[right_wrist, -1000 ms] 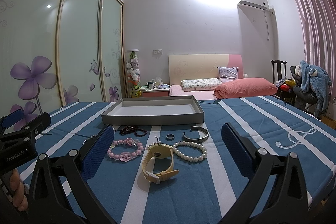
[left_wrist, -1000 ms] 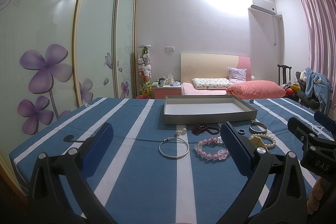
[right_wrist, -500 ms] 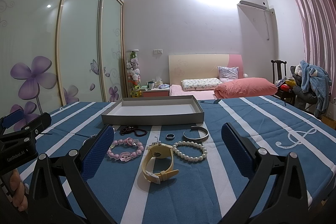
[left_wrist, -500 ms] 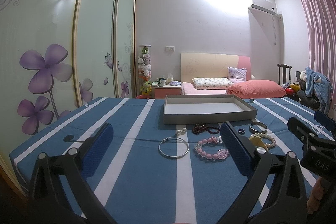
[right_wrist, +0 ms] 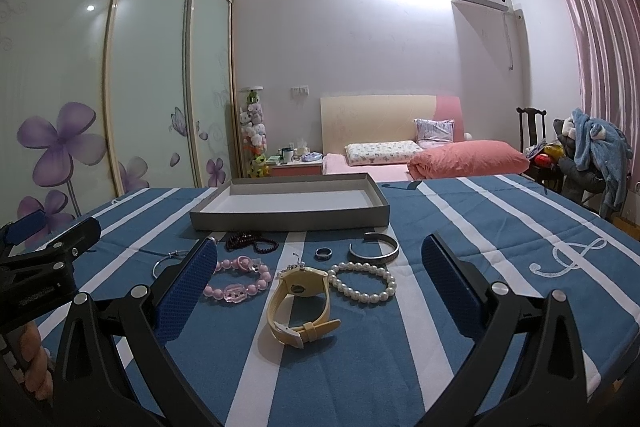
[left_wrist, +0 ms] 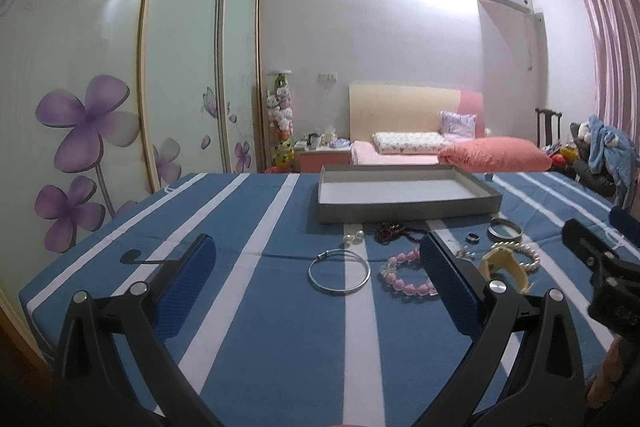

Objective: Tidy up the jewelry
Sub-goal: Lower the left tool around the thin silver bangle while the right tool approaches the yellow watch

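Left gripper (left_wrist: 316,283): we see its jaws spread wide, holding nothing, low in the frame above the striped cloth (left_wrist: 256,339).
Right gripper (right_wrist: 316,283): jaws likewise apart, empty.
Tray (right_wrist: 288,221): grey, shallow, centre frame, behind the jewelry.
Jewelry, right view: cream watch (right_wrist: 300,301) centre; pearl bracelet (right_wrist: 362,281) just right of it; pink bead bracelet (right_wrist: 238,281) to its left; ring (right_wrist: 323,253), silver cuff (right_wrist: 374,251) and dark beads (right_wrist: 251,243) nearer the tray.
Left view: silver bangle (left_wrist: 339,271) centre; two small pale items (left_wrist: 353,236), possibly pearl earrings.
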Action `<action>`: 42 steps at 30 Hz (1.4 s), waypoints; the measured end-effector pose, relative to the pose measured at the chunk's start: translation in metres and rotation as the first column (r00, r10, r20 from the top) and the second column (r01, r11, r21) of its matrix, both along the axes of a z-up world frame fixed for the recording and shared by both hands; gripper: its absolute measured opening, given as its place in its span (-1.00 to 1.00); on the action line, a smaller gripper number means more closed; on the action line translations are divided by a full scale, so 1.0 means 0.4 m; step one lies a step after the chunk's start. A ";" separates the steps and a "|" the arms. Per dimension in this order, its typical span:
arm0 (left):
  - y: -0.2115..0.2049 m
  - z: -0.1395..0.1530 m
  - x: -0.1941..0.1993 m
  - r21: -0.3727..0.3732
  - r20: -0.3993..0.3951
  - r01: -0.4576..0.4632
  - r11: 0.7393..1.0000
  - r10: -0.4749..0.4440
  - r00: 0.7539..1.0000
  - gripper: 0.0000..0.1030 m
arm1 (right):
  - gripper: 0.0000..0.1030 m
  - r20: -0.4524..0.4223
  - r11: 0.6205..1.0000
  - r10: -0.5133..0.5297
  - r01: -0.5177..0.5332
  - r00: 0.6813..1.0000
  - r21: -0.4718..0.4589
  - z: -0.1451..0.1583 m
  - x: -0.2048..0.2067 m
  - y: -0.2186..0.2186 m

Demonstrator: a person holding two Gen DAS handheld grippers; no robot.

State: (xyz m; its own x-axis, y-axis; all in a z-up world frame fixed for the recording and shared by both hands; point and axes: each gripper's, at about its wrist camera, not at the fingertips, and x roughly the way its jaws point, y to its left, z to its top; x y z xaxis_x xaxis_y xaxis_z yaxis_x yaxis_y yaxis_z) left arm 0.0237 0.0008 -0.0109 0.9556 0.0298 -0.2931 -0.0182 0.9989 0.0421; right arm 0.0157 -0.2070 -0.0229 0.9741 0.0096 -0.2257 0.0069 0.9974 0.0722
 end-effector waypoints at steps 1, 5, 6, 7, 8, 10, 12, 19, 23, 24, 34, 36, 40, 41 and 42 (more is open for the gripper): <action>-0.001 0.003 0.012 0.007 -0.019 -0.005 1.000 0.005 1.000 0.92 | 0.97 -0.007 1.000 0.001 -0.001 1.000 0.002 -0.003 0.003 -0.002; 0.002 -0.011 0.081 0.033 -0.118 -0.007 0.999 0.011 0.993 0.92 | 0.97 -0.027 1.000 0.002 -0.002 1.000 0.005 -0.012 0.017 -0.005; 0.003 -0.016 0.103 0.042 -0.154 -0.010 0.999 0.017 0.988 0.92 | 0.97 -0.032 1.000 0.002 -0.002 0.999 0.006 -0.014 0.019 -0.006; 0.005 -0.022 0.122 0.047 -0.185 -0.010 0.999 0.019 0.983 0.92 | 0.97 -0.038 1.000 0.001 -0.001 0.999 0.007 -0.016 0.022 -0.007; 0.007 -0.031 0.153 0.052 -0.240 -0.004 0.999 0.017 0.971 0.92 | 0.97 -0.042 1.000 0.001 -0.001 0.999 0.009 -0.016 0.022 -0.009; 0.013 -0.048 0.203 0.046 -0.329 0.015 0.999 0.001 0.944 0.92 | 0.97 -0.047 1.000 0.000 0.001 0.999 0.011 -0.018 0.026 -0.009; 0.016 -0.072 0.249 0.029 -0.402 0.042 0.999 -0.027 0.915 0.92 | 0.97 -0.052 1.000 -0.004 0.004 0.999 0.012 -0.021 0.029 -0.013; -0.008 -0.122 0.322 0.073 -0.508 0.086 0.994 -0.038 0.861 0.92 | 0.97 -0.075 0.999 -0.011 0.013 0.997 0.029 -0.026 0.042 -0.025; -0.014 -0.144 0.354 0.094 -0.542 0.089 0.992 -0.024 0.840 0.92 | 0.97 -0.081 0.999 -0.012 0.015 0.997 0.032 -0.027 0.046 -0.031; -0.014 -0.148 0.360 0.097 -0.549 0.089 0.991 -0.021 0.835 0.91 | 0.97 -0.082 0.999 -0.013 0.015 0.997 0.032 -0.026 0.047 -0.031; -0.003 -0.158 0.424 0.047 -0.588 0.075 0.996 -0.033 0.808 0.80 | 0.97 -0.114 0.999 -0.005 0.009 0.993 0.034 -0.025 0.068 -0.036; 0.004 -0.158 0.436 0.005 -0.594 0.077 0.997 -0.059 0.802 0.70 | 0.97 -0.136 0.999 0.007 -0.002 0.991 0.037 -0.025 0.076 -0.036; 0.018 -0.153 0.449 -0.024 -0.581 0.059 0.998 -0.062 0.811 0.32 | 0.97 -0.197 0.997 0.055 -0.044 0.979 0.064 -0.029 0.101 -0.034; 0.027 -0.153 0.451 -0.033 -0.582 0.054 0.998 -0.063 0.811 0.32 | 0.96 -0.216 0.996 0.066 -0.053 0.974 0.069 -0.030 0.109 -0.031; 0.033 -0.152 0.454 -0.032 -0.582 0.051 0.998 -0.061 0.811 0.32 | 0.96 -0.233 0.996 0.075 -0.060 0.970 0.071 -0.031 0.116 -0.028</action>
